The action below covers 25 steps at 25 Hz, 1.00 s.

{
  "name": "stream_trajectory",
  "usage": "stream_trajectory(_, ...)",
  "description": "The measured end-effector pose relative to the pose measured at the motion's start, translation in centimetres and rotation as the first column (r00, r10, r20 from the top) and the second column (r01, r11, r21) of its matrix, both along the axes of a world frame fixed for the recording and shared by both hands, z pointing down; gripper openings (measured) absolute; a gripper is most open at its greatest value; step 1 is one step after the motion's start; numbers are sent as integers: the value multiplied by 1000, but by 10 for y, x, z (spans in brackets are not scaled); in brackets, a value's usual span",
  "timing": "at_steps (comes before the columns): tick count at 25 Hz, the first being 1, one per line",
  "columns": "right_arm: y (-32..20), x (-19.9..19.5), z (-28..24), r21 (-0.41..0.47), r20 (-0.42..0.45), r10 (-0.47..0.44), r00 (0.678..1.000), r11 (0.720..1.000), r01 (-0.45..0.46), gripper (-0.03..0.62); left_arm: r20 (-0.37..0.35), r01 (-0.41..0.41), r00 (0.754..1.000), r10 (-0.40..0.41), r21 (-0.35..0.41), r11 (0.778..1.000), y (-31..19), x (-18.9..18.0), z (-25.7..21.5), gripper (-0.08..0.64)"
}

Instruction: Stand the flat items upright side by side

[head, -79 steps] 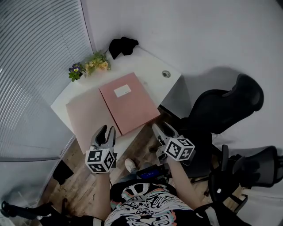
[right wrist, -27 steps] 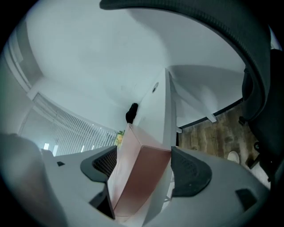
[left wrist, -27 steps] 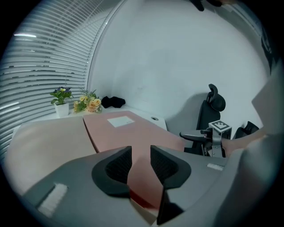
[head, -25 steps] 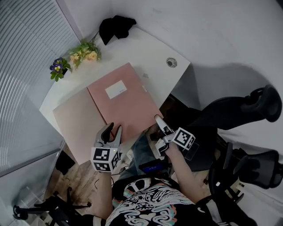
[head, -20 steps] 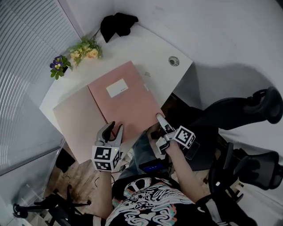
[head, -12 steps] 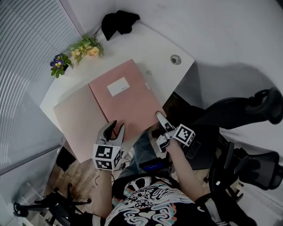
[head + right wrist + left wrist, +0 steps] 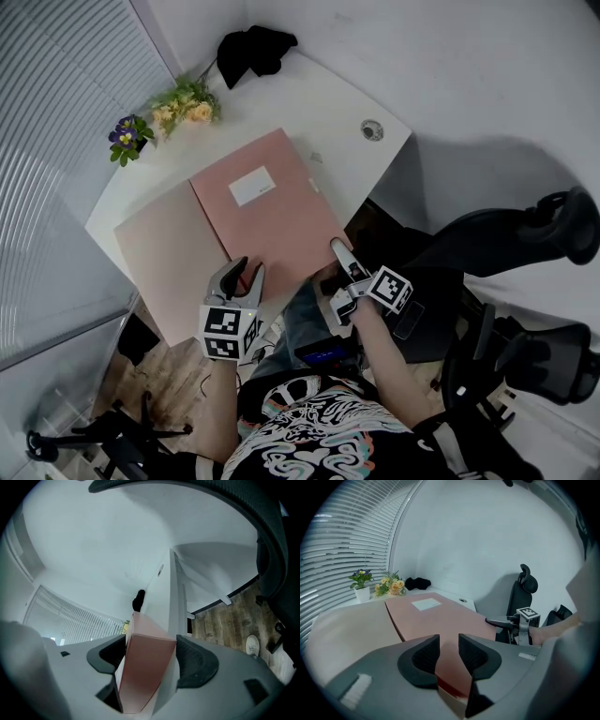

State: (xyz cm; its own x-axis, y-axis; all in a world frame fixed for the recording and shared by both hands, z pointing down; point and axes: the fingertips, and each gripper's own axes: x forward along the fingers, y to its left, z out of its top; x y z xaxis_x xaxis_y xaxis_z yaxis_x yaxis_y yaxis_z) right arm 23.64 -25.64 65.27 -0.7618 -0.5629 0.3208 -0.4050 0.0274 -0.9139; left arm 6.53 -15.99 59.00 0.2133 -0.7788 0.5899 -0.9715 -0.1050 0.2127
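While both flat items lie face up on the white desk surface (image 7: 323, 108), neither one stands upright: the darker pink rectangular file folder with a white label (image 7: 267, 216) rests flat just beside the paler pink rectangular folder (image 7: 164, 258), and the two meet along one long side. The left gripper (image 7: 242, 273) hovers at the near edge of the darker folder, close to where the two folders meet; its jaws stand apart, the folder's pink face shows in the gap between them, and neither pad presses on it. The right gripper (image 7: 336, 255) is rolled onto its side at the near right corner of the same folder. In the right gripper view the folder's narrow pink edge fills most of the gap; the jaws have just been closing around it, yet a pale strip shows between the folder and one pad, so they are not clamped. At the far left of the surface lie a small bunch of yellow and cream flowers (image 7: 185, 101) and a little pot of purple flowers (image 7: 125, 139), with a crumpled black cloth (image 7: 255, 47) in the far corner. A round grey cable grommet (image 7: 372, 129) sits near the right edge, and a black office chair (image 7: 511, 239) stands on the floor to the right of the person
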Motion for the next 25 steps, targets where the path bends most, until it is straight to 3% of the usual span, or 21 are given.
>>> stream_trajectory(7, -1, -1, -8, 14, -15, 14, 1000, 1000, -14, 335, -4, 19, 1000, -19, -20, 1000, 0, -5, 2, 124)
stream_trajectory(17, -9, 2, -43, 165, -105, 48, 993, 986, -30, 333, -10, 23, 1000, -23, -24, 999, 0, -7, 3, 124)
stream_trajectory(25, -10, -1, -60, 222, -154, 48, 987, 975, -13, 333, -28, 18, 999, -19, -42, 999, -2, -8, 5, 124)
